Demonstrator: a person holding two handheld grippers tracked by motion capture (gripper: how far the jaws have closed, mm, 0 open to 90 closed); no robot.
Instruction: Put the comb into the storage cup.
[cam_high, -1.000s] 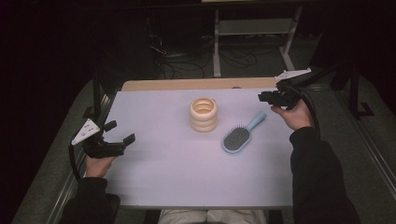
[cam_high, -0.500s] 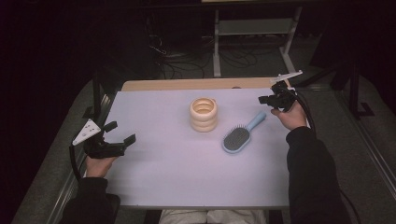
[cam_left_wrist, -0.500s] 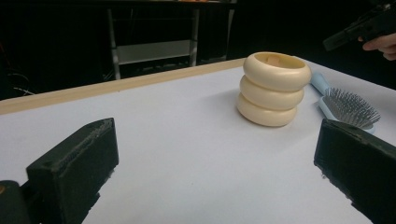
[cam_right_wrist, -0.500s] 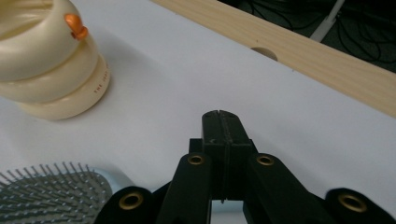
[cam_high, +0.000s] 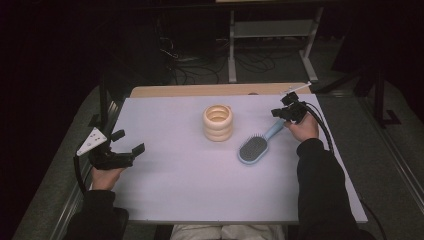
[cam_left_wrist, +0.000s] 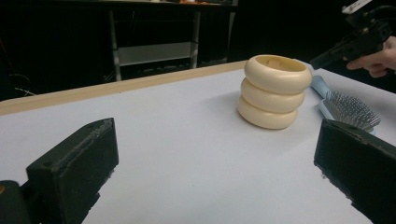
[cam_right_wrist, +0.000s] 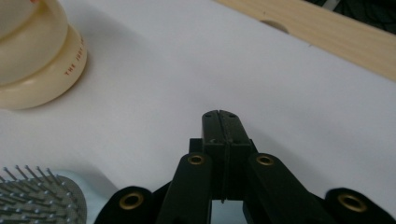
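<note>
My left gripper (cam_high: 131, 151) idles at the table's (cam_high: 200, 195) left edge, jaws released; cream ribbed plastic holder (cam_high: 218, 122) stands centre; light-blue plastic hairbrush (cam_high: 256, 146) lies beside it, ungrasped; right gripper (cam_high: 278, 113) hovers over its handle, jaws clenched, empty; pickup remains.

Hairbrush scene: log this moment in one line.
right gripper: shut, empty, above hairbrush handle | left gripper: open, empty | ring holder: mid-table
</note>
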